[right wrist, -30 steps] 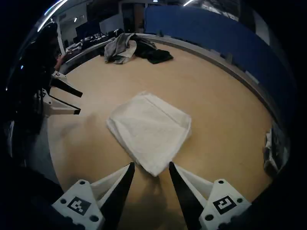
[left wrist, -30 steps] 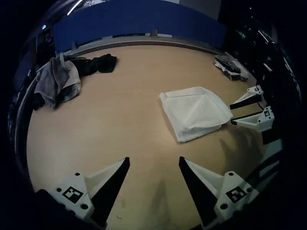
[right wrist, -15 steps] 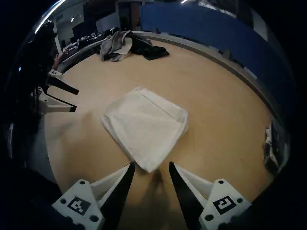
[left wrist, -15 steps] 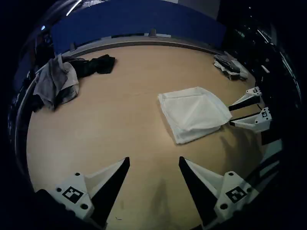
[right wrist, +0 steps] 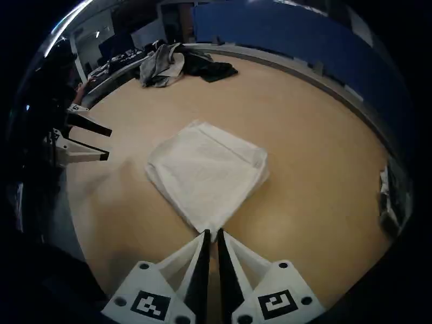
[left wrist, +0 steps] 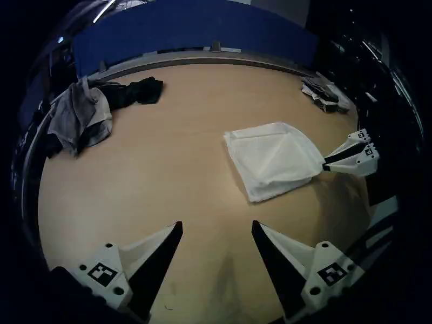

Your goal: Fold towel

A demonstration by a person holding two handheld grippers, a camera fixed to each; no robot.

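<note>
A white folded towel (left wrist: pixel 272 159) lies flat on the wooden table (left wrist: pixel 162 162), right of centre in the left gripper view. In the right gripper view the towel (right wrist: pixel 208 170) points a corner toward me, and my right gripper (right wrist: pixel 212 235) is shut on that corner. The same right gripper (left wrist: pixel 325 163) appears at the towel's right edge in the left gripper view, fingers together. My left gripper (left wrist: pixel 217 227) is open above bare table, well short of the towel. It also shows far left as the left gripper (right wrist: pixel 106 143), open and apart from the towel.
A heap of grey clothes (left wrist: pixel 81 116) and a black garment (left wrist: pixel 132 90) lie at the far left of the table. A smaller cloth pile (left wrist: pixel 324 96) sits at the far right edge. A blue partition (left wrist: pixel 189 32) runs behind the table.
My right gripper's fingers have closed onto the towel's near corner. The left gripper has stayed open and still.
</note>
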